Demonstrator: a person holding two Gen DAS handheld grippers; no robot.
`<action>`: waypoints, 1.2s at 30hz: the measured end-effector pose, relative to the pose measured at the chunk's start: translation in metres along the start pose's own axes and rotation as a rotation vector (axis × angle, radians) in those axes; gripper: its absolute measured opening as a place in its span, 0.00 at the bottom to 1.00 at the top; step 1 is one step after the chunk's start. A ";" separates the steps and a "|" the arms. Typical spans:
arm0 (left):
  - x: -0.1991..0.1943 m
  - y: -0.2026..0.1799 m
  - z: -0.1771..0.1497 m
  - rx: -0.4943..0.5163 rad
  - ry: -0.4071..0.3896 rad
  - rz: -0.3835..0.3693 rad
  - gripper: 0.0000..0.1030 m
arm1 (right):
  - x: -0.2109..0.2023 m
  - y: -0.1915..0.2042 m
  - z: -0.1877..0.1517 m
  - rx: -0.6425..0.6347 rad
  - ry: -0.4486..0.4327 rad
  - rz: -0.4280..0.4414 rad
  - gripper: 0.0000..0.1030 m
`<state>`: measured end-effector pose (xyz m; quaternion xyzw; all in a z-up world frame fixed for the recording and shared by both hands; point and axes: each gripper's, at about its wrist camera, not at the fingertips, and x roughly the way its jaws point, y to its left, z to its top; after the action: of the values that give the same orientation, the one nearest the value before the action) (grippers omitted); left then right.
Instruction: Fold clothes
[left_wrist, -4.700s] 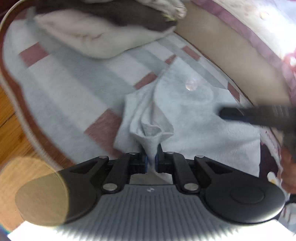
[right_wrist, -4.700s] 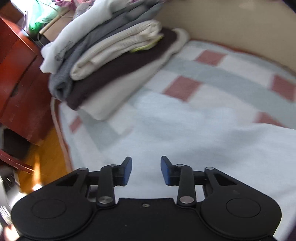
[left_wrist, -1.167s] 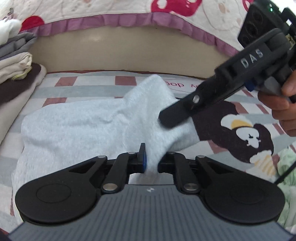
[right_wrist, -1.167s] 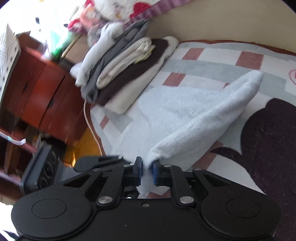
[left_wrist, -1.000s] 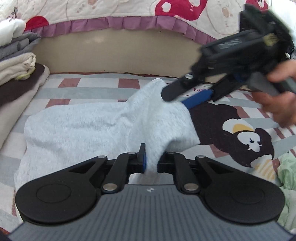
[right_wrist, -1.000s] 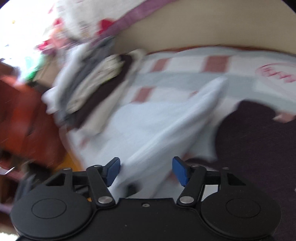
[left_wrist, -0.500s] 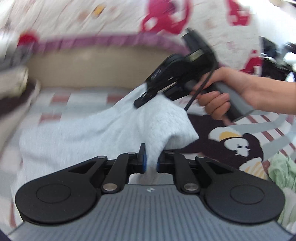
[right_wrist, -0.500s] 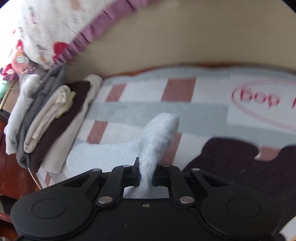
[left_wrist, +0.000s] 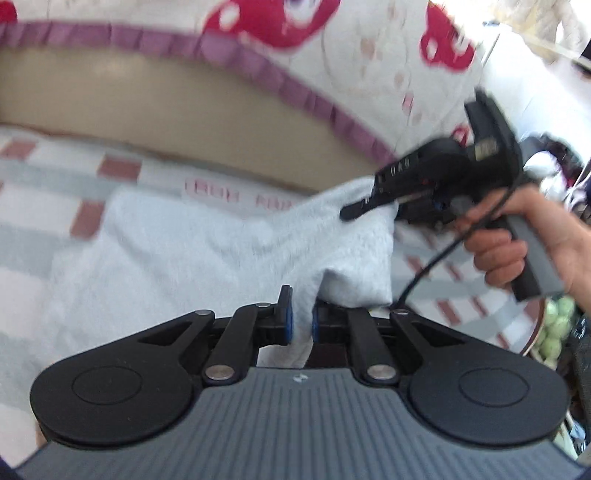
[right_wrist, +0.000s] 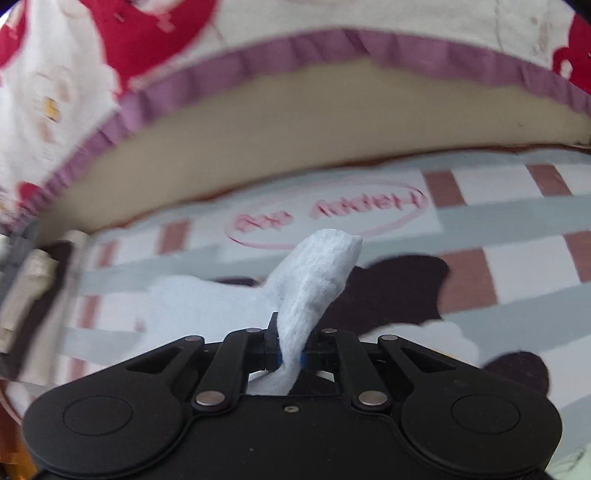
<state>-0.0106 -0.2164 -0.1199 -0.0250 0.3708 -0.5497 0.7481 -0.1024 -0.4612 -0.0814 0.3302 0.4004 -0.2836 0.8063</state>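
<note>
The left tool was pinching a fold of the pale blue garment, which spread ahead of it over the checked blanket. The right tool, held in a hand, was likewise clamped on a raised corner of the garment just ahead of its fingers.

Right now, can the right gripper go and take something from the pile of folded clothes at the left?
Probably not yet: the right gripper is shut on the light blue cloth, so it is occupied, and the pile of folded clothes lies apart at the far left.
</note>
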 end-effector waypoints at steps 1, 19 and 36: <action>0.003 0.004 -0.004 -0.011 0.018 0.018 0.09 | 0.007 0.001 -0.002 -0.003 0.007 -0.009 0.10; -0.032 0.126 -0.015 -0.469 0.001 0.143 0.06 | 0.093 0.141 0.040 -0.248 0.147 0.289 0.45; -0.067 0.110 0.000 -0.301 0.030 0.326 0.07 | 0.062 0.062 -0.003 -0.298 -0.045 0.148 0.56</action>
<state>0.0698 -0.1164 -0.1330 -0.0680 0.4587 -0.3605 0.8094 -0.0271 -0.4326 -0.1158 0.2292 0.3944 -0.1684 0.8738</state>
